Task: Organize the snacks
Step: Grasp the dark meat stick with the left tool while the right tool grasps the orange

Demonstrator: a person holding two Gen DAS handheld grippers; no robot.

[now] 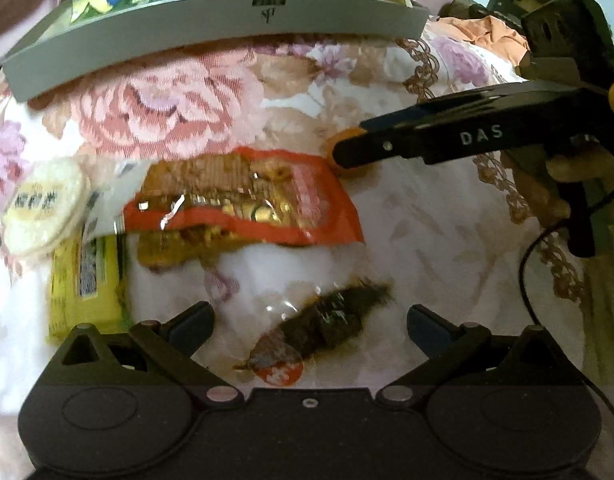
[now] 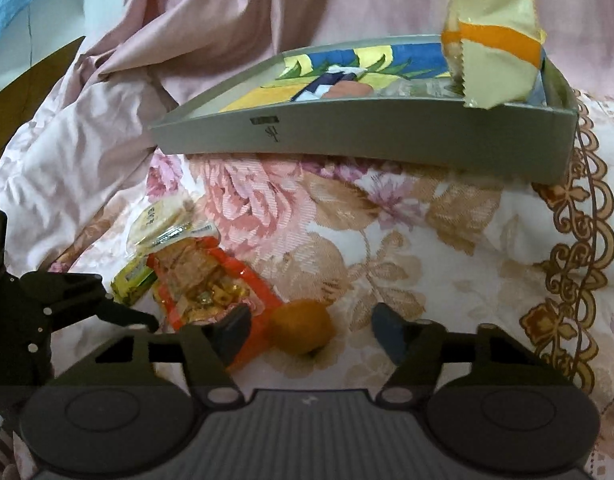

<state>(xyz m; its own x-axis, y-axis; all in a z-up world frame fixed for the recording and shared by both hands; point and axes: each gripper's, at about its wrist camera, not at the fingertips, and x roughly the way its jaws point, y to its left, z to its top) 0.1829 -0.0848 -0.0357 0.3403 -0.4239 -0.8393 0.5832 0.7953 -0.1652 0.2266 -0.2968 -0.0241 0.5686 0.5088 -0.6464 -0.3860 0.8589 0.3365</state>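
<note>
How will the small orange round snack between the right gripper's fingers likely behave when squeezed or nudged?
The orange round snack looks rounded, so it may roll on the soft floral cloth if nudged. It seems small and probably light. The right gripper stands open around it, so an off-centre squeeze might push it aside.

Both views lit soft & even, indoor, moderately bright; no hard shadows, only faint ones under the shallow grey cardboard tray (image 2: 347,136) w/ its printed blue-yellow floor. Left wrist view is smeared by motion blur: the floral pink-and-beige woven cloth (image 1: 167,112) and the orange-edged clear snack packet (image 1: 247,200) look streaky, print unreadable. Small white glare spots on that packet's film, also on the dark snack in clear wrap (image 1: 327,320). Right wrist view is sharper, esp. the tray wall. Strong fisheye bend in both: tray edge bows, corners go black. Crumpled pink satin sheet (image 2: 227,20) shows a mild sheen.
</note>
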